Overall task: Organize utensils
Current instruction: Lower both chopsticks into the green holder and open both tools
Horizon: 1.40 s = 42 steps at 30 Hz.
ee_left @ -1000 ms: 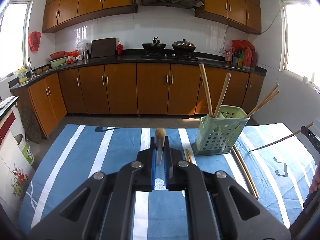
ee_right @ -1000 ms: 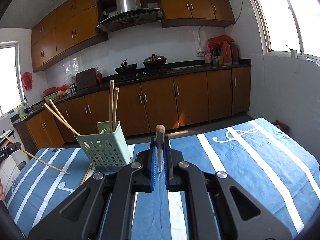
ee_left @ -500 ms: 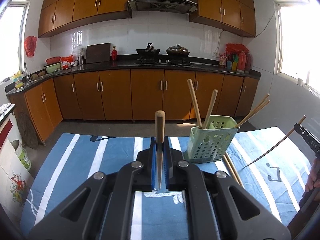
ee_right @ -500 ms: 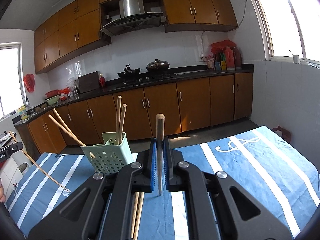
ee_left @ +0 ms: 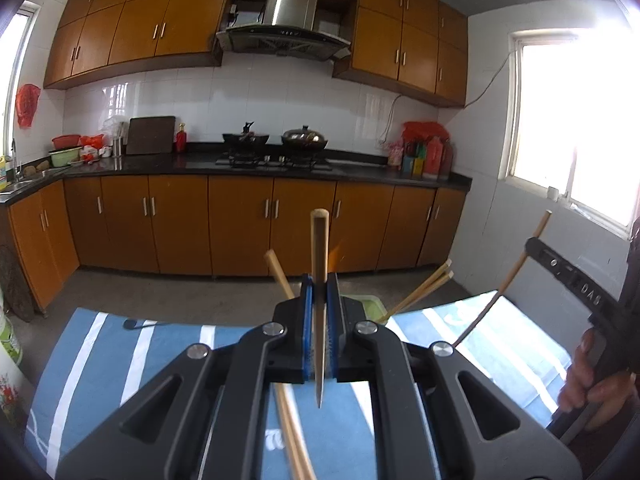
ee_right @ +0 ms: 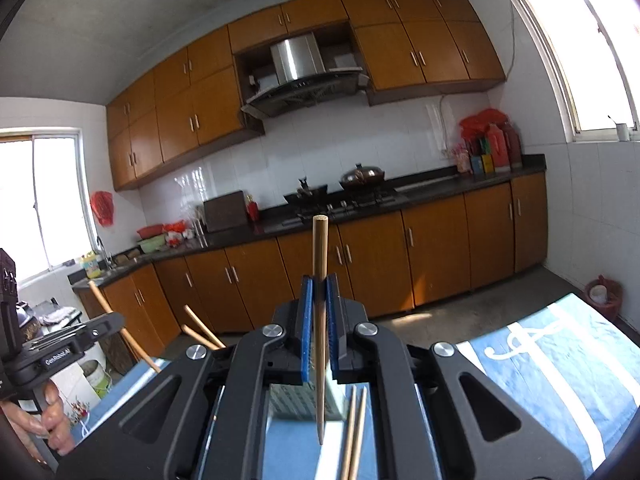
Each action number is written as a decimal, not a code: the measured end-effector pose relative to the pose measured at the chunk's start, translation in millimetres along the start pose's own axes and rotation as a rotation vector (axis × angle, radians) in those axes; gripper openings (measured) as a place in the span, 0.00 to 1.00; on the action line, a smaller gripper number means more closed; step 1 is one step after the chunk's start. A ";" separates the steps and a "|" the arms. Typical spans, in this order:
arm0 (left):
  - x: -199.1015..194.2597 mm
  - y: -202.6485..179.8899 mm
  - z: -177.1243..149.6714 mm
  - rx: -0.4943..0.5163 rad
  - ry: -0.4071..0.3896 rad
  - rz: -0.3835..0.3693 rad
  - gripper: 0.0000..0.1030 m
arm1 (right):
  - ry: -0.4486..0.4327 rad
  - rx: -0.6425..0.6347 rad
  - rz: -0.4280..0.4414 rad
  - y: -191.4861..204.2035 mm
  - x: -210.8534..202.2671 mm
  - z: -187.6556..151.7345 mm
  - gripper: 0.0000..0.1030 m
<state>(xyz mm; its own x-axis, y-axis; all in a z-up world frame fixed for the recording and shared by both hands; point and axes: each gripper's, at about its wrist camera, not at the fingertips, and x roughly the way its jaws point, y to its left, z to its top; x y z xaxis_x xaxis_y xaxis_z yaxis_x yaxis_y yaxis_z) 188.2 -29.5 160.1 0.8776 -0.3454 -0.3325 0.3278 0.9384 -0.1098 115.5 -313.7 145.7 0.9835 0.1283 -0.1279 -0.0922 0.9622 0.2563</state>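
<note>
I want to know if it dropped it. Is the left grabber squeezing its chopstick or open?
Shut. The left gripper has both blue pads pressed against a chopstick, which stands upright between them with its pointed end down.

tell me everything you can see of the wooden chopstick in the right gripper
The pale brown wooden chopstick is a slim round stick, blunt at the top and tapering to a fine point at the bottom. It stands nearly upright, thick end up, clamped about midway between the blue pads of the right gripper, which are shut on it. Its tip hangs in front of the pale green perforated holder, touching nothing else that can be seen. In the left wrist view it slants beside the black gripper body.
</note>
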 end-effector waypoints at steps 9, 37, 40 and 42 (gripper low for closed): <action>32.3 -25.0 59.5 -0.032 -0.133 0.037 0.07 | -0.137 -0.006 0.009 26.0 38.6 28.5 0.07; 91.9 11.1 30.3 -0.102 0.003 0.105 0.26 | 0.012 0.000 -0.068 12.8 77.4 -4.7 0.22; 73.7 12.8 27.0 -0.099 0.006 0.120 0.27 | 0.004 0.002 -0.099 8.0 56.7 -3.8 0.28; 60.7 14.8 21.3 -0.093 0.009 0.127 0.28 | 0.011 0.001 -0.123 2.1 45.1 -6.5 0.30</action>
<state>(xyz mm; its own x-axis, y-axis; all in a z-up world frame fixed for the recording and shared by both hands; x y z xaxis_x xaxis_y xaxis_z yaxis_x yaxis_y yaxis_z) 253.8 -36.8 158.2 0.9064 -0.2246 -0.3577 0.1806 0.9717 -0.1525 158.6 -304.3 134.3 0.9855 0.0123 -0.1692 0.0289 0.9706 0.2390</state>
